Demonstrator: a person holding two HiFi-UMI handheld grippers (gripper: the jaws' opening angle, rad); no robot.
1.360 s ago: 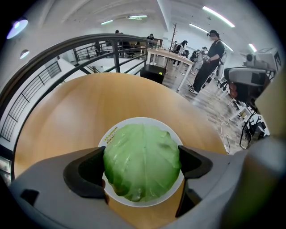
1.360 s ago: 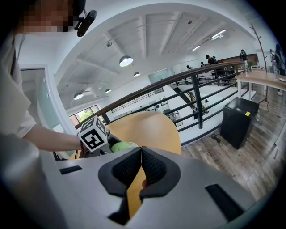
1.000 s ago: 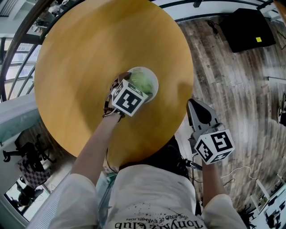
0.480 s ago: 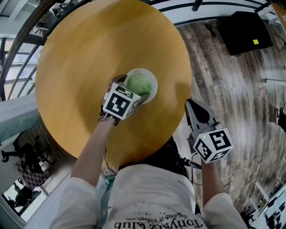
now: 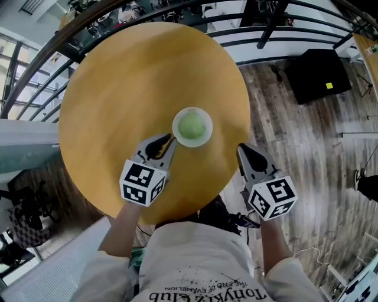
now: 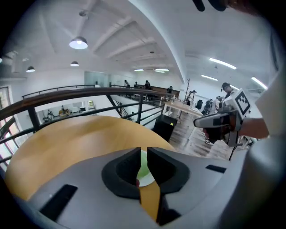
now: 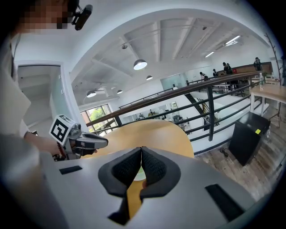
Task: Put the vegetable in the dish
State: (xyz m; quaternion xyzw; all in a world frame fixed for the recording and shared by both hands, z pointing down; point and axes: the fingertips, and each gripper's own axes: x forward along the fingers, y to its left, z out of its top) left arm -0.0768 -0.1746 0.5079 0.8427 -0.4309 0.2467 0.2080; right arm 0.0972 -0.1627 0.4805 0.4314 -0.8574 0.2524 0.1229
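A white dish (image 5: 192, 126) stands near the middle of the round wooden table (image 5: 118, 88) with the green vegetable (image 5: 192, 125) lying in it. My left gripper (image 5: 167, 141) hangs just short of the dish on its near left side. Its jaws have just been closing and now leave only a thin slit with nothing in it. Through that slit the vegetable (image 6: 142, 169) shows in the left gripper view (image 6: 144, 154). My right gripper (image 5: 241, 147) is shut and empty at the table's near right edge, right of the dish. In its own view (image 7: 141, 150) the dish (image 7: 139, 176) peeks below the pads.
A black metal railing (image 5: 266, 17) runs behind the table. A black box (image 5: 319, 74) stands on the wooden plank floor (image 5: 307, 147) to the right. Each gripper shows in the other's view: the left gripper (image 7: 87, 142) and the right gripper (image 6: 214, 120).
My left gripper has pulled back from over the dish toward me and risen, leaving the vegetable in the dish, and its jaws have narrowed. The right gripper rose a little.
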